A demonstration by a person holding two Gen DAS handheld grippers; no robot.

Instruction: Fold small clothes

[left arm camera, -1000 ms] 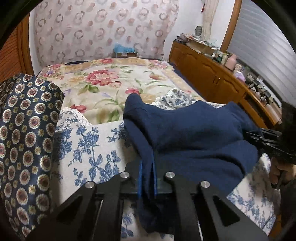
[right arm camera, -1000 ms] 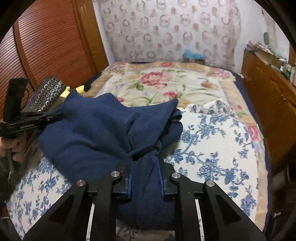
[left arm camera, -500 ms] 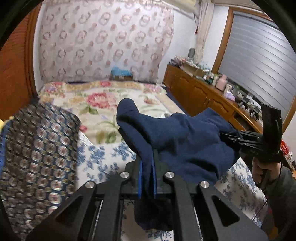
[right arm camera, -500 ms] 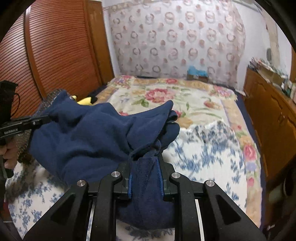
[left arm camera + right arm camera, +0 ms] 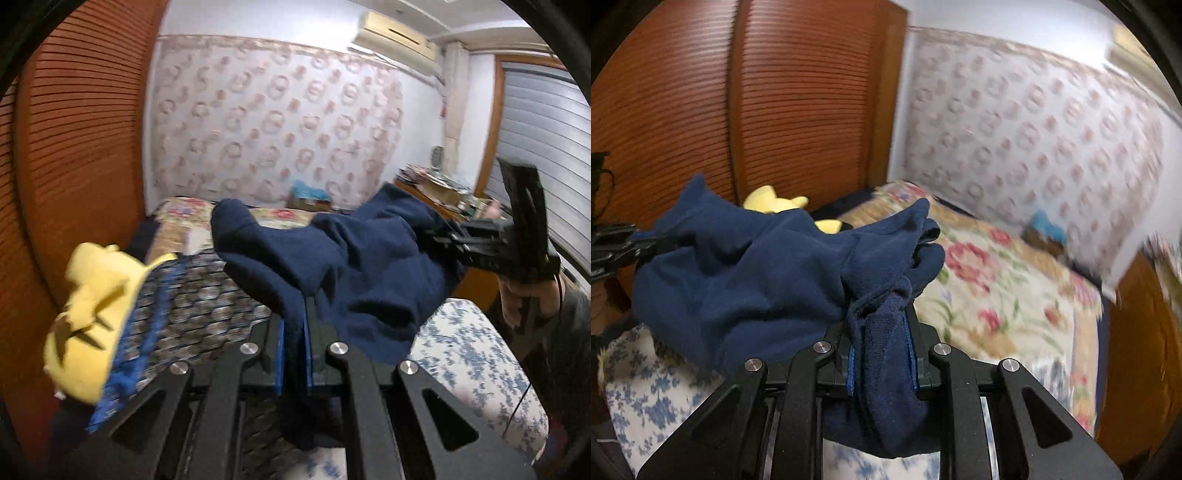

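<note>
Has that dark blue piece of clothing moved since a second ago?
Yes. The blue garment has risen off the blue-flowered cloth, held up between both tools, higher against the wooden doors.

Matt navy fleece garment (image 5: 369, 266), slatted wood doors (image 5: 701, 110)

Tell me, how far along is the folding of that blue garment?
Early. Done: both grippers have pinched the navy garment, the left gripper on one edge, the right gripper on a thicker bunch. In hand: it hangs crumpled between them above the bed. Left: spreading it flat and every fold.
</note>
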